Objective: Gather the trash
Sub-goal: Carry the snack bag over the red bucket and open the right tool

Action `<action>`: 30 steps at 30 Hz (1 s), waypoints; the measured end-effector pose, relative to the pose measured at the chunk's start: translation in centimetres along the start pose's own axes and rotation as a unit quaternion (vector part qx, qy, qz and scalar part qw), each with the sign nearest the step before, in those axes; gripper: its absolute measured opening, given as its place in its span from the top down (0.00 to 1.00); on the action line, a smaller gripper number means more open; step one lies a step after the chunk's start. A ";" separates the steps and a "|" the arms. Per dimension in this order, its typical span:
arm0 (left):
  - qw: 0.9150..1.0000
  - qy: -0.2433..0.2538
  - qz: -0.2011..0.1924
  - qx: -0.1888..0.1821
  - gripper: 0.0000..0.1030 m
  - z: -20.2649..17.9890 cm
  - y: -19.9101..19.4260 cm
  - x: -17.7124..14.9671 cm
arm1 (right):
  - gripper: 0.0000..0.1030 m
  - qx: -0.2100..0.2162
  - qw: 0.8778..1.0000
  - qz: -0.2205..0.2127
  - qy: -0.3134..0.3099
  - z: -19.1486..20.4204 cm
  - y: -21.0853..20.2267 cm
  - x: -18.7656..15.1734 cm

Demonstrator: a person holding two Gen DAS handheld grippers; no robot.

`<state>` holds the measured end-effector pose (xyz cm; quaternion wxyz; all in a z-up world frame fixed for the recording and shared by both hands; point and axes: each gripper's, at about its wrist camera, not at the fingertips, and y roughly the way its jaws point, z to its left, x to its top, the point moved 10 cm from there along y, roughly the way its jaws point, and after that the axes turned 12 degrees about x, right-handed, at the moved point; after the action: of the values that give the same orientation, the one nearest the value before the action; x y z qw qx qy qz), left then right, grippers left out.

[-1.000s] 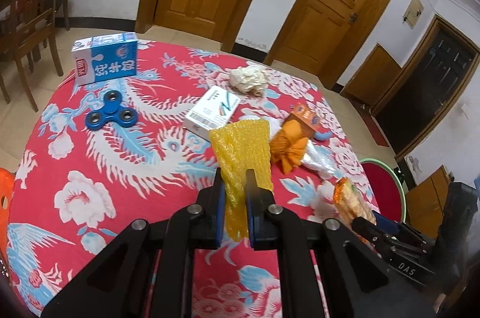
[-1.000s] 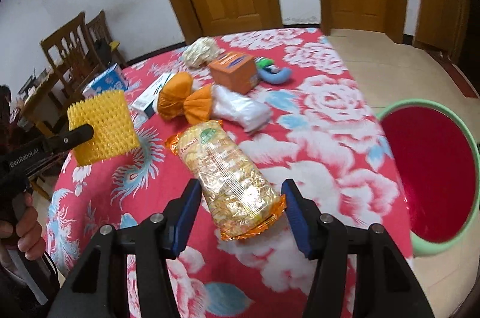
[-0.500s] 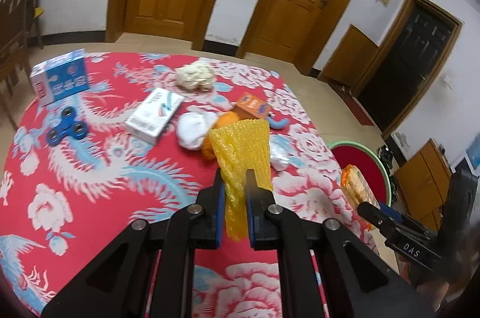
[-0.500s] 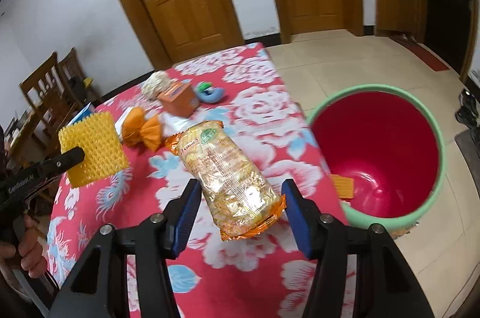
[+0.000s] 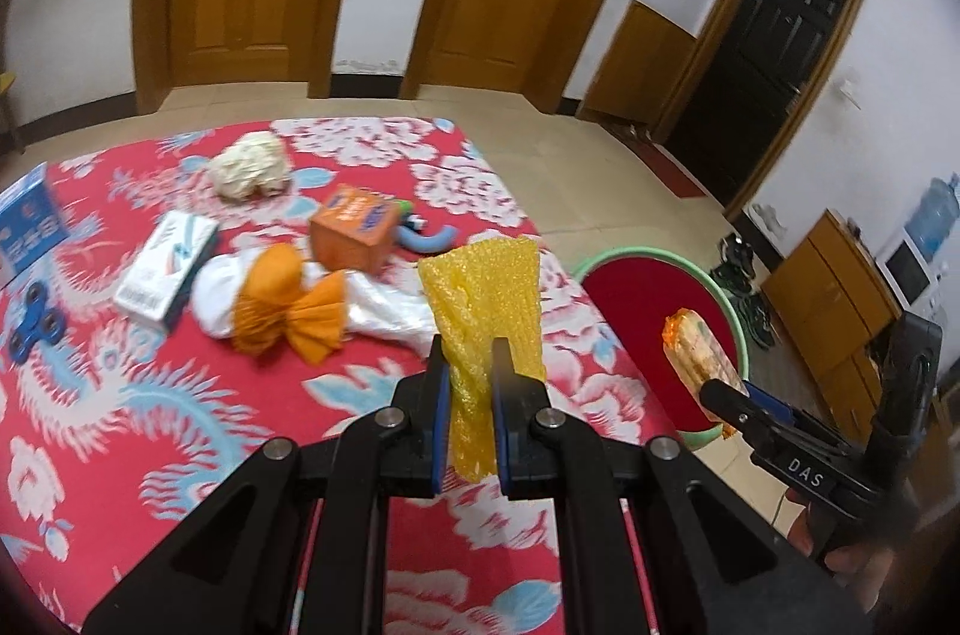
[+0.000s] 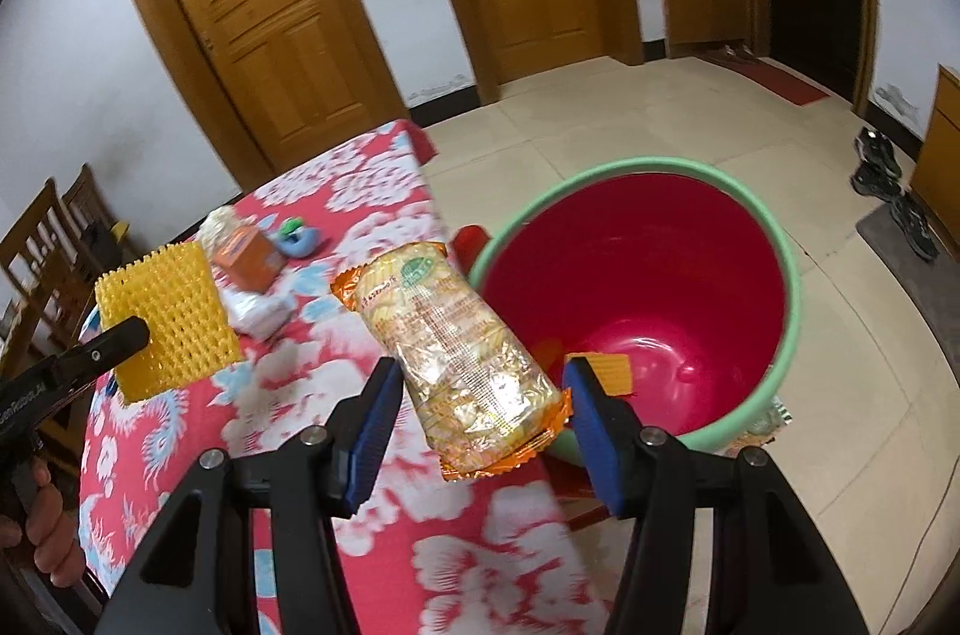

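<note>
My left gripper (image 5: 471, 383) is shut on a yellow foam net sleeve (image 5: 486, 293), held above the table's right part; the sleeve also shows in the right wrist view (image 6: 165, 320). My right gripper (image 6: 477, 395) is shut on a snack packet (image 6: 456, 341) with orange ends, held at the table's edge beside the red bucket with a green rim (image 6: 636, 287). The packet (image 5: 699, 350) and the bucket (image 5: 636, 287) show in the left wrist view too. An orange scrap (image 6: 606, 374) lies inside the bucket.
On the red flowered tablecloth (image 5: 180, 425) lie an orange and white wrapper bundle (image 5: 294, 314), an orange box (image 5: 354, 236), a crumpled paper ball (image 5: 249, 164), a white box (image 5: 165, 272), a blue carton (image 5: 27, 227) and a blue fidget spinner (image 5: 30, 335). Shoes (image 6: 894, 191) lie on the floor.
Both grippers have swung right with their loads, from over the table toward the bucket. The bucket now sits close beside the snack packet.
</note>
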<state>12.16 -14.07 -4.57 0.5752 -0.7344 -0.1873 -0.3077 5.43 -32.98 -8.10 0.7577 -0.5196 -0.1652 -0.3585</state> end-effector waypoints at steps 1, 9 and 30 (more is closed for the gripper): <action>1.000 0.005 0.001 -0.002 0.90 -0.5 0.2 0.1 | 0.43 -0.003 1.000 -0.002 0.005 -0.5 0.0 0.1; 0.999 0.036 0.016 -0.016 0.90 -3.9 2.3 0.3 | 0.43 -0.030 0.999 -0.008 0.042 -4.8 -0.1 0.5; 0.994 0.090 0.043 -0.049 0.90 -10.9 6.8 0.7 | 0.42 -0.064 0.994 -0.016 0.085 -10.2 0.3 0.9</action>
<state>14.31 -26.42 -7.44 0.5656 -0.7387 -0.0877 -0.3561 5.00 -42.46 -11.89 0.7285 -0.5319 -0.0858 -0.4231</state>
